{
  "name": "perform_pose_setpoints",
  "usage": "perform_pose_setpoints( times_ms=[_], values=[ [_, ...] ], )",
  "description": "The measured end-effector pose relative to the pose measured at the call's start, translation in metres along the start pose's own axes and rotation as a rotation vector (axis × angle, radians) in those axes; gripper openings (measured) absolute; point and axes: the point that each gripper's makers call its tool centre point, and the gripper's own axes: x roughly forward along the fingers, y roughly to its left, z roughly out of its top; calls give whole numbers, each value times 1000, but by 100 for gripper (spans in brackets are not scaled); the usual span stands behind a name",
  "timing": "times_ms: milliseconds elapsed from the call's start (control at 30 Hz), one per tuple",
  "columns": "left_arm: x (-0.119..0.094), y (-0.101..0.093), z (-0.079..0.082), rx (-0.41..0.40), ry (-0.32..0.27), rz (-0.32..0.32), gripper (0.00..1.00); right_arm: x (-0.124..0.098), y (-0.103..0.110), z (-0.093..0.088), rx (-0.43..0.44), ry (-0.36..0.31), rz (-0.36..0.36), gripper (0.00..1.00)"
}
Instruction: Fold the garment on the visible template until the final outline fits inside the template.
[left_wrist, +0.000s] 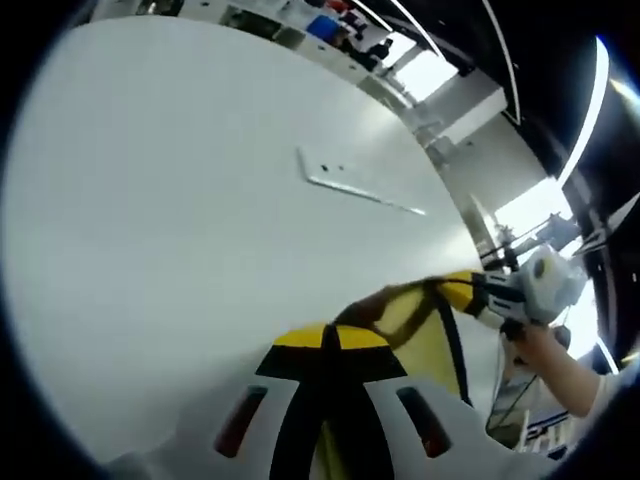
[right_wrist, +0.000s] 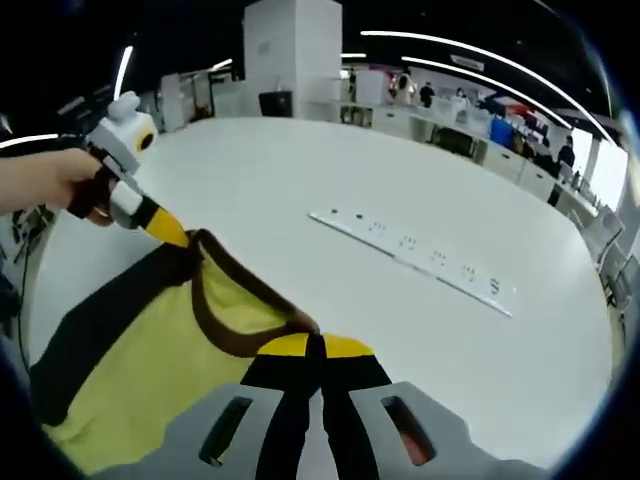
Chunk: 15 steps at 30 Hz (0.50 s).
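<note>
The yellow garment (right_wrist: 150, 370) with its dark brown collar band (right_wrist: 225, 310) is lifted off the white table (right_wrist: 300, 190), stretched between the two grippers. The right gripper (right_wrist: 318, 352) is clenched on the collar edge, yellow tips pressed together over the fabric. The left gripper (left_wrist: 335, 345) pinches the same neckline the same way, jaws closed on the cloth. In the right gripper view the left gripper shows at the far shoulder, held in a person's hand (right_wrist: 50, 180). A black stripe (right_wrist: 95, 320) runs down the garment's side. Beyond the shirt the tabletop lies broad and bare, save for a long white power strip (right_wrist: 410, 255) lying flat, well apart from the cloth. No readable writing is visible. Past the table's rim is an open office (right_wrist: 450, 110) with ceiling lights.
</note>
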Motion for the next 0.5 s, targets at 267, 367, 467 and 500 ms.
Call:
perform_pose_setpoints(
  times_ms=[267,367,467,500],
  values=[
    [6,7,2,-11,-6,25,0,16,-6,-1,-10,14,-4,3],
    [8,8,4,-8,-4,32,0,19,-7,-1,-18,18,-6,3],
    [10,10,4,-17,-2,36,0,21,-9,-1,-20,19,-5,3],
    [11,11,4,-18,-1,36,0,23,-11,-1,-19,20,-5,3]
  ],
)
